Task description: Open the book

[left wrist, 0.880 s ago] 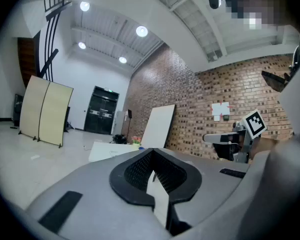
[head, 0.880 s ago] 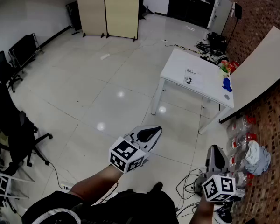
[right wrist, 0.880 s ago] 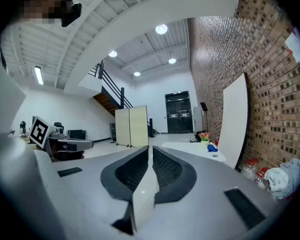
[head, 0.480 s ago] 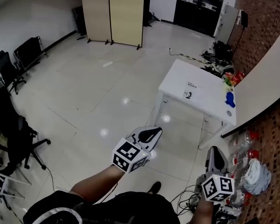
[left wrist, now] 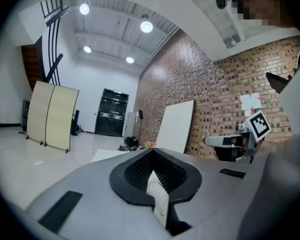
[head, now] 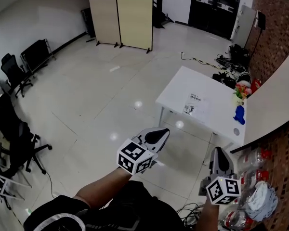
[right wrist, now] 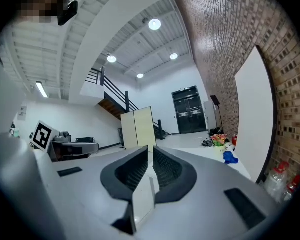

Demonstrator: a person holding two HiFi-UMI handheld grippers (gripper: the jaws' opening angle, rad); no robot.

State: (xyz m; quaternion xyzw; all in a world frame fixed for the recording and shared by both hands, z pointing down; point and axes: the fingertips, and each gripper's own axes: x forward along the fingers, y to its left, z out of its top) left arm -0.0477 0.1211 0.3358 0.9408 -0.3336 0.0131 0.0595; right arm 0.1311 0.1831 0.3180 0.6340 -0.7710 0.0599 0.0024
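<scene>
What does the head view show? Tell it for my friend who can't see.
A person standing on a shiny pale floor holds out the left gripper and right gripper, jaws empty. Ahead stands a white table with a booklet and a blue object on it.
</scene>
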